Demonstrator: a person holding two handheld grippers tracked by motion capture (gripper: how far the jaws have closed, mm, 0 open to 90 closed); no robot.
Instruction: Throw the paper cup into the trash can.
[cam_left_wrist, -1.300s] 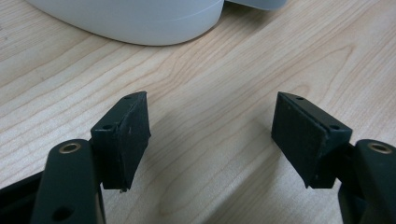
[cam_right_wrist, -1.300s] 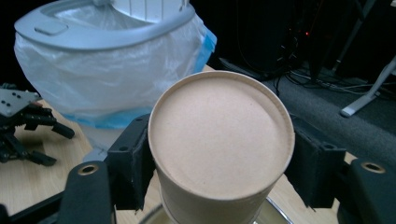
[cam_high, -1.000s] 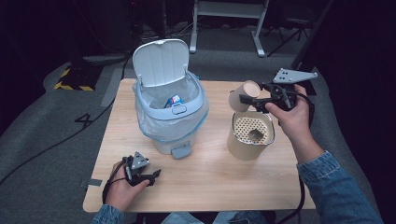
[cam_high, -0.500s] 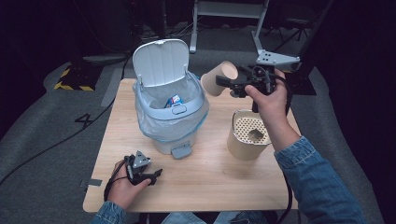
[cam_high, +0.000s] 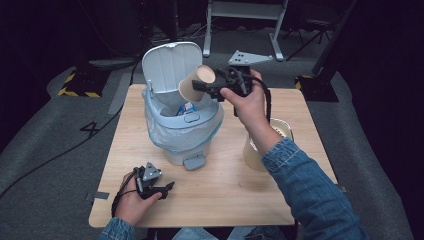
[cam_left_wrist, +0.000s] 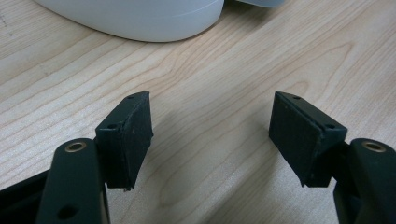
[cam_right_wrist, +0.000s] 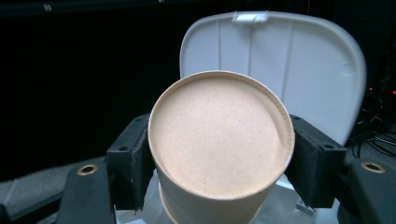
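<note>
Nearest the person, the left hand-held gripper (cam_high: 167, 187) rests on the tabletop (cam_high: 220, 200) in front of the bin (cam_high: 182, 135), its jaws spread wide with nothing between them; its own view looks across bare wood grain to the bin's pale base (cam_left_wrist: 135, 18). Just behind it stands the bin itself, lined with a thin plastic bag, its pedal pointing toward the person and something with blue and red print already lying inside. To the right of the bin, partly hidden behind the person's denim sleeve, a stack of paper cups (cam_high: 257, 152) waits on the tabletop, so by my reading more cups are left to throw away. Above the bin's mouth, the right hand-held gripper (cam_high: 206, 90) is clamped on a paper cup (cam_high: 196, 83), held tipped on its side with its base toward the gripper; the right gripper view shows that base (cam_right_wrist: 219, 135) squeezed between the two pads. Behind the cup, the bin's lid (cam_high: 167, 62) stands raised. Judging from this, the carry is done and the cup is poised over the opening; what remains is to let it drop in and then return for the stack.
</note>
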